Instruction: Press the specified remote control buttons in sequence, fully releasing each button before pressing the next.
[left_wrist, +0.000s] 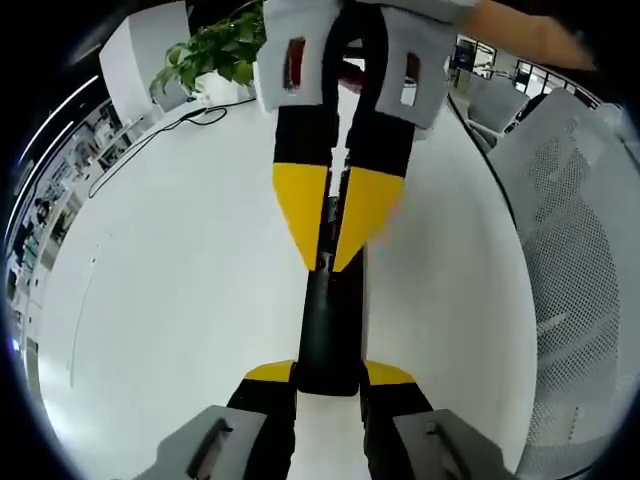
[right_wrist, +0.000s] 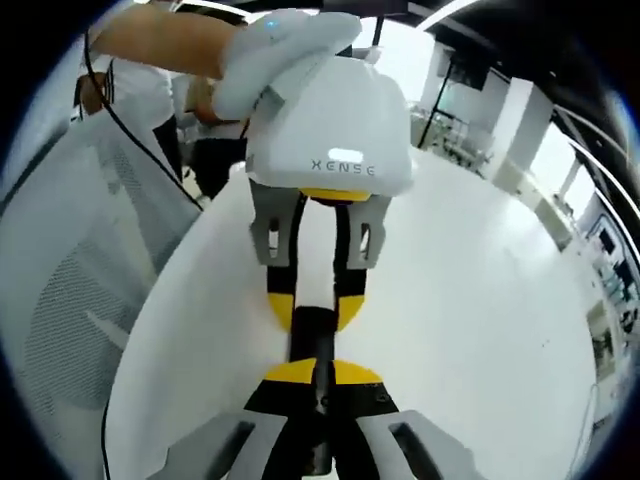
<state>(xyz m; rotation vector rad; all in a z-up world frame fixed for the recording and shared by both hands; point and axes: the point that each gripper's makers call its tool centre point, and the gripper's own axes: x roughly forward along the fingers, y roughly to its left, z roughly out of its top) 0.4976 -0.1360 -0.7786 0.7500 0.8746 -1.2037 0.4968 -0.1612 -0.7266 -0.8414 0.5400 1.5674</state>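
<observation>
On the white table we see the black remote control pinched at its near end by the left gripper; the right gripper, jaws pressed together, touches its face (rigid, light, smooth: we judge edge-holding best)

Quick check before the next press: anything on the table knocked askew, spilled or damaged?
Nothing stands out. The black remote lies flat on the white table, held at one end by the left gripper, with the right gripper pointing down onto it from the far end. No spill or damage shows; the plant stands upright.
</observation>
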